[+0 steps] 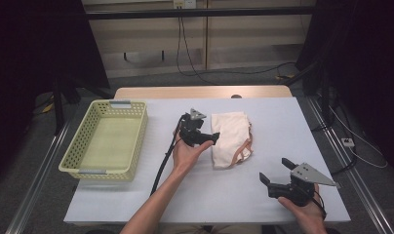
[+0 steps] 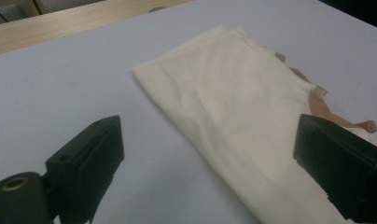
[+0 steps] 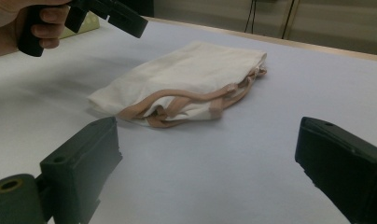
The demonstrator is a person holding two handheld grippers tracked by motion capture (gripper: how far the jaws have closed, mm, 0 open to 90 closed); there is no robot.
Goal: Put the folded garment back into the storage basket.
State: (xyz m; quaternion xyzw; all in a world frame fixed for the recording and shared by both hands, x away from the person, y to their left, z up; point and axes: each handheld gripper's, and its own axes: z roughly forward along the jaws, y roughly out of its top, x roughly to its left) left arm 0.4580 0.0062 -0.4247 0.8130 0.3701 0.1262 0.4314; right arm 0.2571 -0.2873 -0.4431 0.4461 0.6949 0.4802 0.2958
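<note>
Folded cream garment lay mid-counter, right of the yellow basket. Left gripper hovered at its left edge, jaws spread, nothing pinched. Right gripper sat well apart, jaws spread too. Risk, as I judged it: pinching only the top layer would let the fold fall open; the tan straps might snag.

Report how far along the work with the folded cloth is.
Done: the cream folded cloth with tan trim lies folded on the white table. In hand: open left tongs reach its edge; right tongs wait open. Left: gripping it; the pale yellow plastic basket sits empty.
</note>
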